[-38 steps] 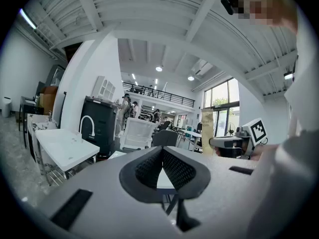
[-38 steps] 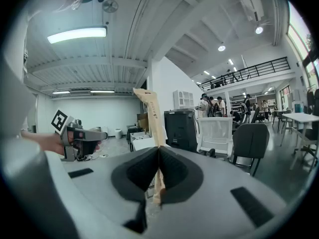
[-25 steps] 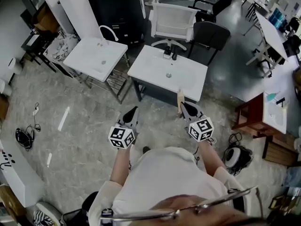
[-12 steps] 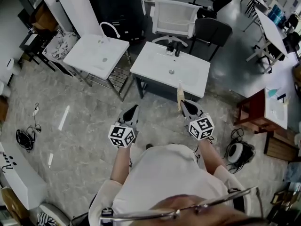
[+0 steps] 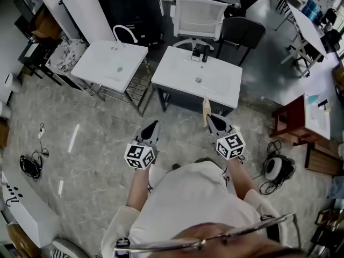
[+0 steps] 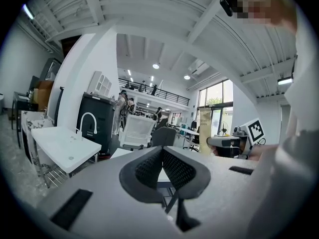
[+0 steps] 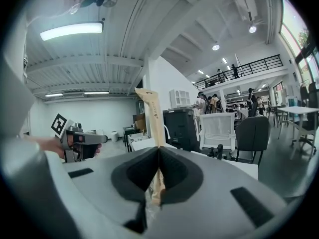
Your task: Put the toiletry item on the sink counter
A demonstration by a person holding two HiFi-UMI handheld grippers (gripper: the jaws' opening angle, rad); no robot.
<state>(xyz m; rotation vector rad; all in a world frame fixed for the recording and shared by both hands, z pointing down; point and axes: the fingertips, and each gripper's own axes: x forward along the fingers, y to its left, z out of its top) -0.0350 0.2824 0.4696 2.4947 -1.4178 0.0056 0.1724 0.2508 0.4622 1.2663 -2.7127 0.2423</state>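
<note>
The right gripper pinches a thin tan toiletry packet that stands upright above its closed jaws, the white sink counter ahead to their right, the left gripper off to their left.

Floor: grey marbled tile, carries all the furniture.
Sink counter: white, centre, on dark legs; dark faucet at far edge, drain mid-basin.
Second sink: white, to the left, apart; white gooseneck faucet; sits on metal rack.
Chairs: white chair and black chair on floor just behind sink counter.
Floor left: black cable bundle, white strip.
Floor right: round object with cable, beside reddish low table.
</note>
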